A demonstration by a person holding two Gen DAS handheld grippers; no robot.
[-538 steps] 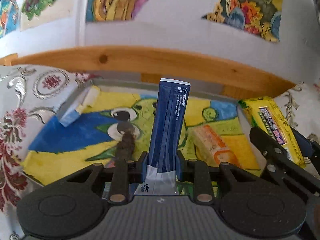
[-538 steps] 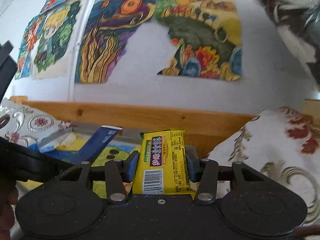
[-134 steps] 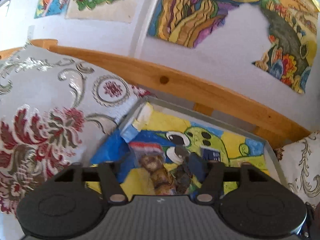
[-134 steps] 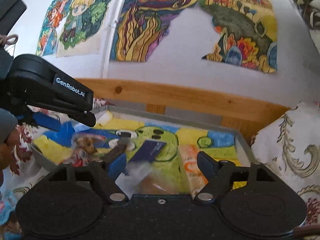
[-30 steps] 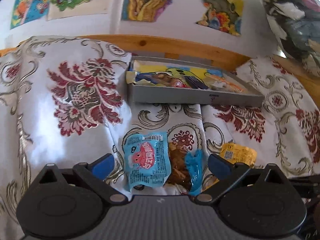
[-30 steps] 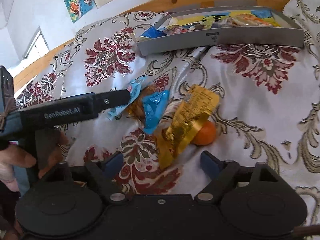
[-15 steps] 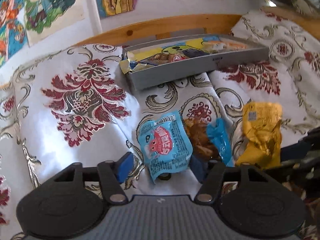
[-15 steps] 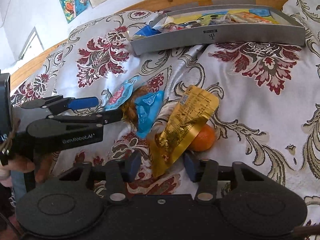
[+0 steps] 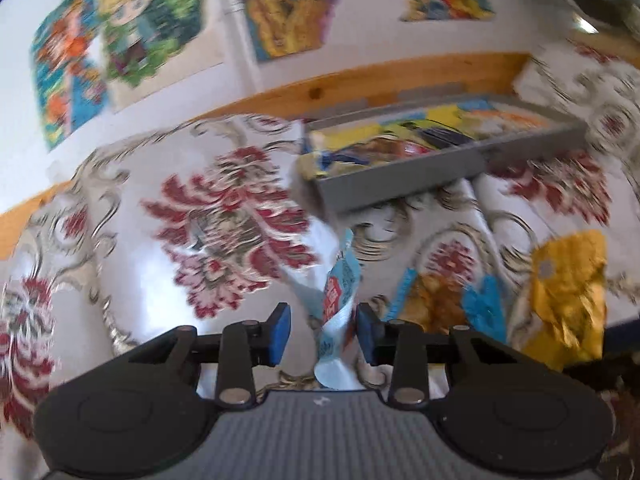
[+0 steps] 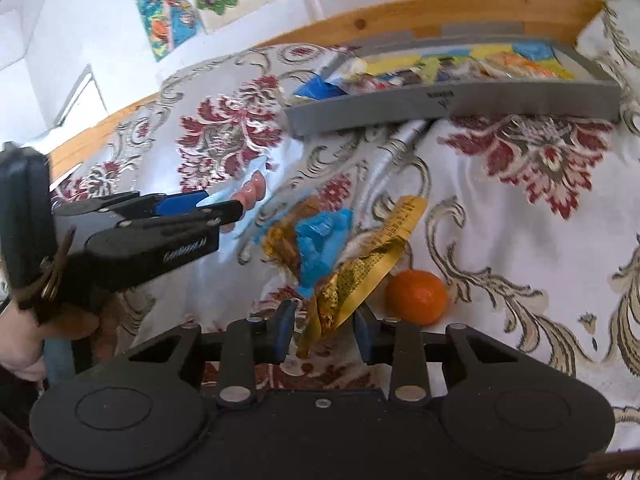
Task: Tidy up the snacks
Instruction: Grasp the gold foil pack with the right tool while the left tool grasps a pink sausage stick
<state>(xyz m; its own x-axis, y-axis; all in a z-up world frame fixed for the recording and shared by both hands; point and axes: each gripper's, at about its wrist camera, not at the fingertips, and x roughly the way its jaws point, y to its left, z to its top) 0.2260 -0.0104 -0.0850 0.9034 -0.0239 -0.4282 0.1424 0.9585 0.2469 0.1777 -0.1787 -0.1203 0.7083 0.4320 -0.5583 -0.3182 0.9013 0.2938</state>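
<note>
Jaws of both grippers pinch packets, the left gripper [image 9: 323, 333] a light-blue snack packet [image 9: 338, 300] and the right gripper [image 10: 324, 331] a gold packet [image 10: 362, 266], lifted off the bedspread [image 10: 520, 208]; several snacks already lie in the grey tray [image 10: 460, 102], while a blue-and-amber packet [image 10: 308, 242] and an orange [image 10: 416, 297] remain.

Before me lies a white satin bedspread [image 10: 500, 216] with red floral motifs, a pine wooden rail [image 10: 440, 12], and colourful paintings [image 9: 160, 28] on the white wall.

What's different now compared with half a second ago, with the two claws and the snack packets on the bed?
Left claw has closed in around the light blue packet, now crumpled upright between its fingers. Right claw has narrowed around the gold packet, its lower end lifting. Orange, brown-and-blue packet and grey tray are unmoved.
</note>
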